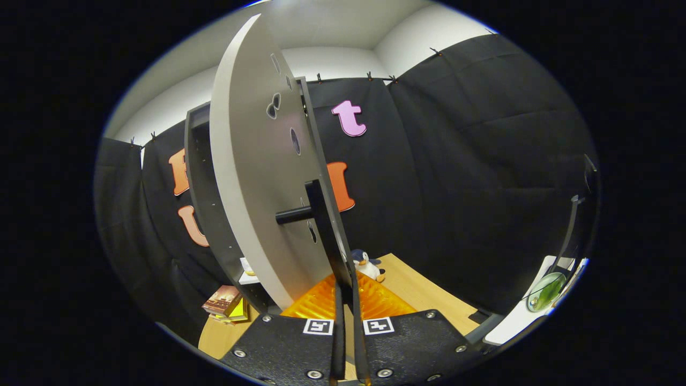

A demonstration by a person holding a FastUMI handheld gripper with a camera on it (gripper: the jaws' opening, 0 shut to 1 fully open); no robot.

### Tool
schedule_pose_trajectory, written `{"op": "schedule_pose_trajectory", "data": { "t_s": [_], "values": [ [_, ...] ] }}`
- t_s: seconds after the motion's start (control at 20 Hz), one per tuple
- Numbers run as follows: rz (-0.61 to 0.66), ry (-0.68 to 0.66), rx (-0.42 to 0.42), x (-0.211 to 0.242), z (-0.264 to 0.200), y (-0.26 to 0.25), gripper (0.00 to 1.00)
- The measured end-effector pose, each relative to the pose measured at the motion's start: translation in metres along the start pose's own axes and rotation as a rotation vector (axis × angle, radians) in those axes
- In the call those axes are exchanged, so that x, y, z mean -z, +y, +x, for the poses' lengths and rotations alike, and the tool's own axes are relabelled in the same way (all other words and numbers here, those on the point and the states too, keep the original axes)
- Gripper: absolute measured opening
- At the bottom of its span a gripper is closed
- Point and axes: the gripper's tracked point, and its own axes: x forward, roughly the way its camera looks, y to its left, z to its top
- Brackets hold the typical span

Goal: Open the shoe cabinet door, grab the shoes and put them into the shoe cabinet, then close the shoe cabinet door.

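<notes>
shoe cabinet door [252, 177] is swung out wide and seen nearly edge-on, a pale grey panel curving up right ahead of the gripper [348, 321], with a few dark cutout holes in its face. the dark cabinet body [206, 203] sits behind it, toward the booth wall. a black bar handle [316, 214] sticks off the door on a short post, and the handle's long strip runs down right into the gripper. the fingers are pinched in close together with only a thin slot between them, and the handle strip sits in that slot, so it looks clenched on the handle. below the door there's an orange ribbed thing [348, 303] lying on the wooden table [423, 295], and a little penguin plush [367, 264] just beyond it. some small boxes [225, 304] are stacked by the cabinet's foot. off to the side there's a green round dish [545, 292] on a white surface.
</notes>
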Motion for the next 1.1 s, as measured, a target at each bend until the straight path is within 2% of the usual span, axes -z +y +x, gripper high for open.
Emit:
{"op": "schedule_pose_trajectory", "data": {
  "t_s": [0.2,0.35,0.55,0.8,1.0,1.1],
  "values": [
    [0.029,0.003,0.002,0.001,-0.004,-0.003,0.12],
    [0.045,-0.023,0.038,-0.001,-0.012,-0.01,0.22],
    [-0.044,-0.068,0.108,-0.006,-0.017,-0.024,0.37],
    [-0.11,-0.134,0.129,-0.014,-0.023,-0.022,0.53],
    [-0.101,-0.079,0.065,0.008,-0.021,-0.002,0.6],
    [-0.099,-0.034,0.034,0.024,-0.018,0.009,0.69]
  ]
}}
